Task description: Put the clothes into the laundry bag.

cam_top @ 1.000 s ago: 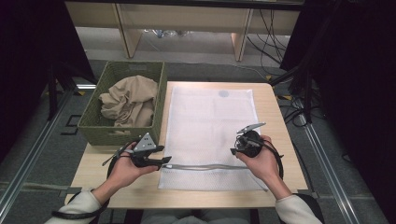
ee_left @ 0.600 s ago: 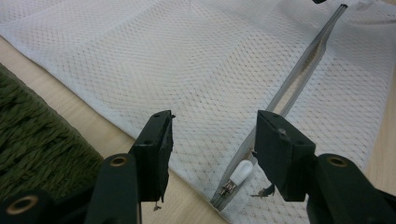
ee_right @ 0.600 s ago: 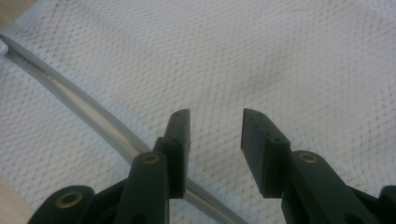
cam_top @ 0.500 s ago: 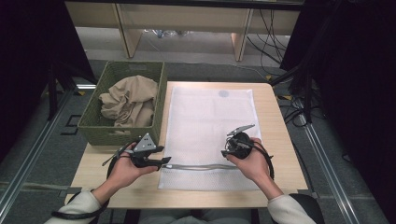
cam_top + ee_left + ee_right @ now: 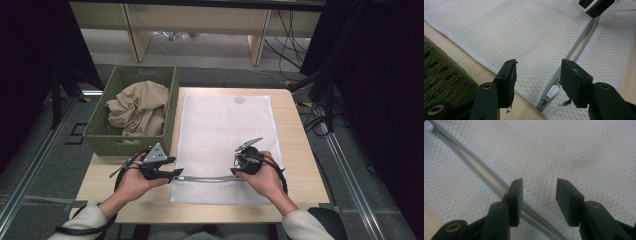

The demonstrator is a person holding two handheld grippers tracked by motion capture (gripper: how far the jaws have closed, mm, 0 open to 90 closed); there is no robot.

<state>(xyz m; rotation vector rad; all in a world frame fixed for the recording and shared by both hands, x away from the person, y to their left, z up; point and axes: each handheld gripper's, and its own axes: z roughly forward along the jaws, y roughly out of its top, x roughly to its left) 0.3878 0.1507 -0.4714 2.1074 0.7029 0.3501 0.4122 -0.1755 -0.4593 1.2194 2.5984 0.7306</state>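
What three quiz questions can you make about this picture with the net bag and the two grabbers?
1. What lies in the green basket?
2. True or false: the right gripper is clamped shut on the white mesh bag.
3. Which is nearest the left gripper? A) the white zipper pull B) the grey round mark at the bag's far end C) the beige cloth

Key:
1. A crumpled beige cloth.
2. False: its jaws have just been opening and stand apart over the mesh, by the zipper, pressing nothing.
3. A.
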